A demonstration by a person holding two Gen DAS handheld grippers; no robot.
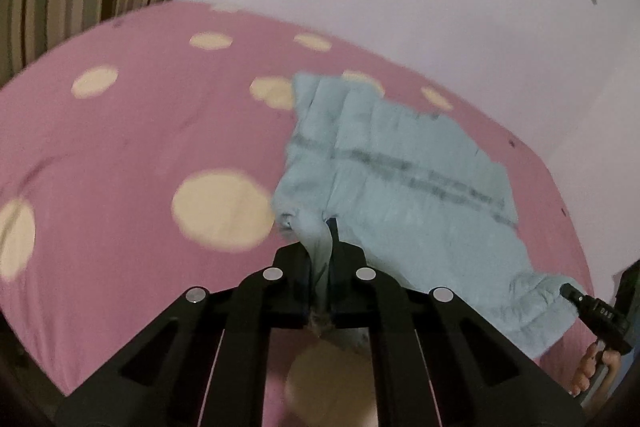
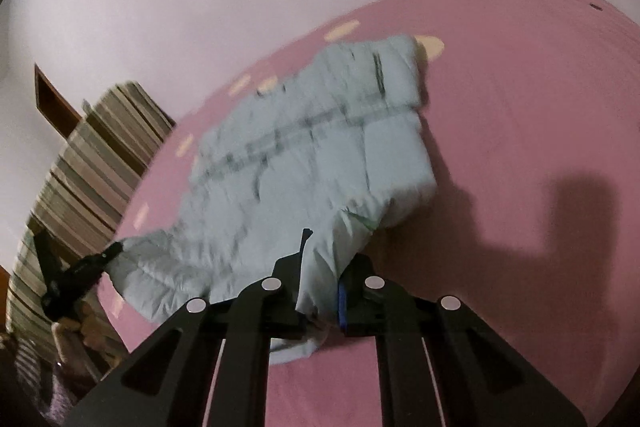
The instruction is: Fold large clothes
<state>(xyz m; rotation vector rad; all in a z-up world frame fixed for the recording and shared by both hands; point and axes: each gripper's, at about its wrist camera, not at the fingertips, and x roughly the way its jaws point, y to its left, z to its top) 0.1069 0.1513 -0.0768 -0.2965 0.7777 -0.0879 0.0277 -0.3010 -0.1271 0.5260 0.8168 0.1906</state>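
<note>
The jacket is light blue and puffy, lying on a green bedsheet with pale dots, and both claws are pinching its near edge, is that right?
Not quite: the bedsheet is pink, not green, as the left wrist view shows. The rest holds: the light blue puffy jacket lies on it, and the left claw and right claw each pinch its near edge.

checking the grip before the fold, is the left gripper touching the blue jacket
Touching. In the left wrist view the left gripper is shut on a bunched edge of the light blue puffer jacket, the fabric pinched between its fingers.
</note>
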